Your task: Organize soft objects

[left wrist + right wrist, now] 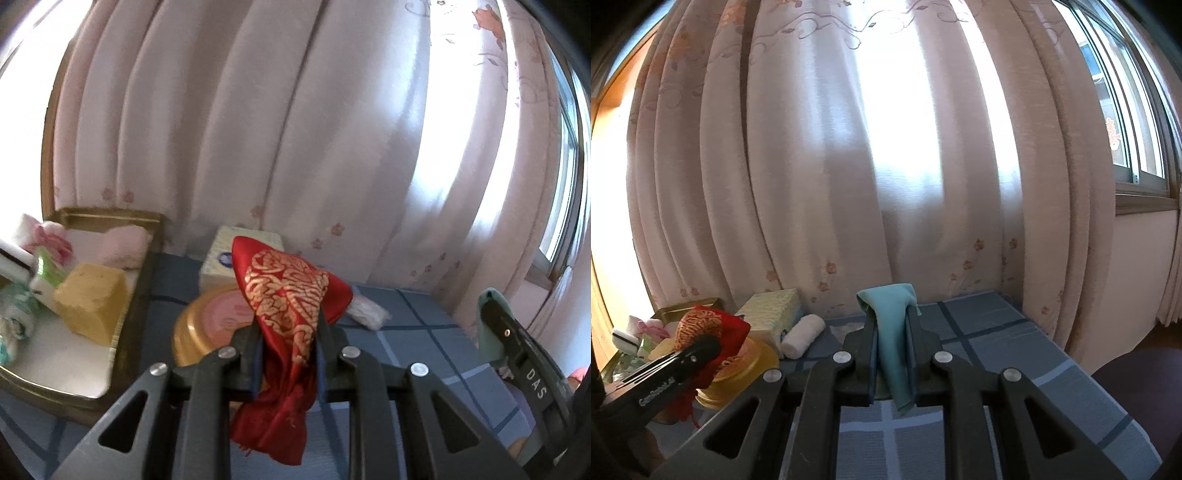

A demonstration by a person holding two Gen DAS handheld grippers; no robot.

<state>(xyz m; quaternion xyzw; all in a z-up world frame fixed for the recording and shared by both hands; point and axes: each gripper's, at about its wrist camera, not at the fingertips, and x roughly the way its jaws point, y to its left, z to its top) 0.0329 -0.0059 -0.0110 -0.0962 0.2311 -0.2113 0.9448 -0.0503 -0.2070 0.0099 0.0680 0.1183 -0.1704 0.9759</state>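
My left gripper (286,314) is shut on a red cloth with gold embroidery (288,291), held above the blue checked table; the cloth hangs down between the fingers. It also shows at the left of the right wrist view (709,328). My right gripper (892,317) is shut on a folded teal cloth (892,332), held upright above the table; it shows at the right edge of the left wrist view (487,325). A gold-rimmed tray (136,295) at the left holds a yellow sponge (92,302), a pink rolled cloth (125,245) and other soft items.
A tissue box (225,258) stands at the back by the curtain. A round gold tin with a pink lid (207,325) sits under the red cloth. A white rolled cloth (803,336) lies on the table behind the tin. A window (1126,110) is at the right.
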